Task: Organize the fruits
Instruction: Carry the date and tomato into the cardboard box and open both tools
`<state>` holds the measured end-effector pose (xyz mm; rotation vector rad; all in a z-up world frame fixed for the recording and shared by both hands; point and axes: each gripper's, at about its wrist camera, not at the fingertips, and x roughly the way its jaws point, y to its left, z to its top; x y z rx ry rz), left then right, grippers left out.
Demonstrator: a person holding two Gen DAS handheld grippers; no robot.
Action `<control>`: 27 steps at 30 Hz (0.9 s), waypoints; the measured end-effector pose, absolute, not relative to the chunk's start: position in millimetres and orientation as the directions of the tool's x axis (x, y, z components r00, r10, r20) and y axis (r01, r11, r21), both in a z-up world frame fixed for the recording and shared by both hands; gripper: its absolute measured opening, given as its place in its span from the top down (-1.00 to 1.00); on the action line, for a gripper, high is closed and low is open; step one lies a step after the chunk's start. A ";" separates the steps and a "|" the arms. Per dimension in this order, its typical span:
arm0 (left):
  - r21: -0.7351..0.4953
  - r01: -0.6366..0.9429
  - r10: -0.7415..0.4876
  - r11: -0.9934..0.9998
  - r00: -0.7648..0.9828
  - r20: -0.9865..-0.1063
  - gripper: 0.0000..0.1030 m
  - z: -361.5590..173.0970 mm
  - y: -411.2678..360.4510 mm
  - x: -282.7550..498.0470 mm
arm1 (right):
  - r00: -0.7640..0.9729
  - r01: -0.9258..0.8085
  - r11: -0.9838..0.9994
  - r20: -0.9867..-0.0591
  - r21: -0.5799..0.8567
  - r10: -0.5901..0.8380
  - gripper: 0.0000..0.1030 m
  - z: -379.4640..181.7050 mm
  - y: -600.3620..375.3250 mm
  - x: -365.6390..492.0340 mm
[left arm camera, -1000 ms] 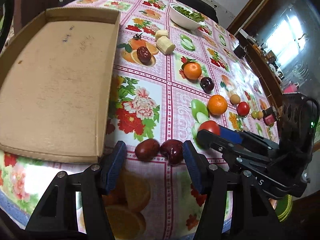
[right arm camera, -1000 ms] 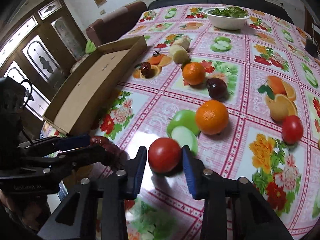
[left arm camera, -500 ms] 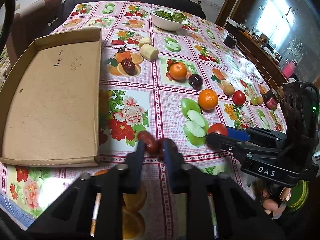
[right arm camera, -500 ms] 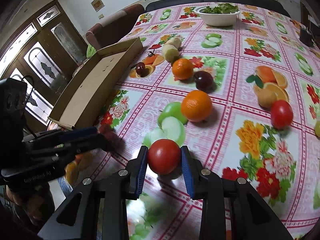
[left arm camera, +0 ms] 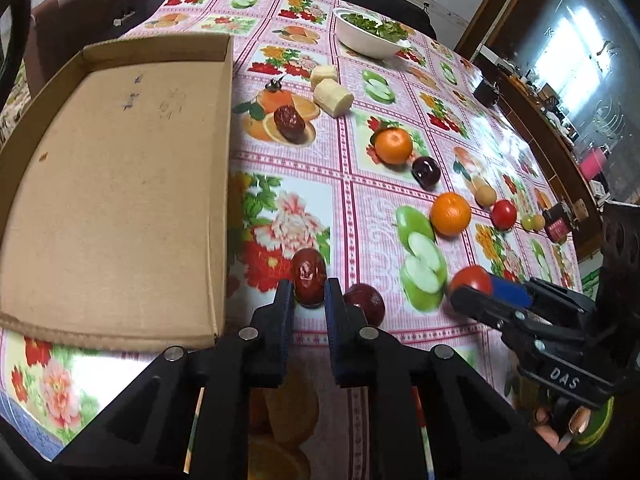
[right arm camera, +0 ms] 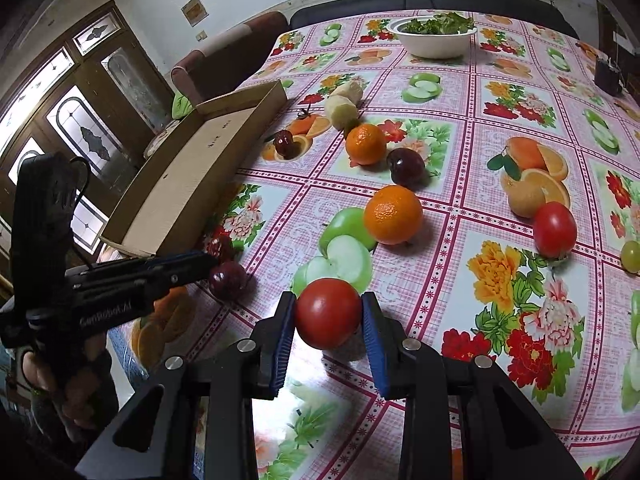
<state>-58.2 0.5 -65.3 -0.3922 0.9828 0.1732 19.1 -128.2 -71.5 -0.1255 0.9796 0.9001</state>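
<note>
left wrist view: nearest the lens, the left gripper (left arm camera: 308,294) is pinching a red date (left arm camera: 308,282) across its narrow sides, blue pads flat against the wrinkled skin, the date at the tablecloth (left arm camera: 360,208) just beside the near corner of the cardboard tray (left arm camera: 112,184). the date looks light and slightly soft, so a gentle squeeze across the middle should do; too much pressure would likely dent it. a dark red plum (left arm camera: 365,299) lies just to its right, near the outer face of one finger, and could get nudged. in the right wrist view, the right gripper (right arm camera: 329,320) is clamped on a red tomato (right arm camera: 328,313) at its widest part, pads on opposite sides; the tomato is smooth, round and thin-skinned, so i judge it slippery and easy to bruise, best held at the equator as it is. both tools point steeply down at the table, each held from behind, with fingers of one hand (left arm camera: 560,432) showing under the right tool. farther off lie two oranges (left arm camera: 451,214), a second date (left arm camera: 291,120), pale cut pieces (left arm camera: 333,98), and at the far end a white bowl of greens (left arm camera: 370,34). the tray is empty, so the sorting seems barely begun.
</note>
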 end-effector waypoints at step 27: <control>-0.215 -0.304 0.035 0.928 0.645 -0.763 0.77 -13.4 13.7 -83.4 | 0.241 -0.749 0.601 -0.731 0.279 0.639 0.36 -45.8 -100.5 10.2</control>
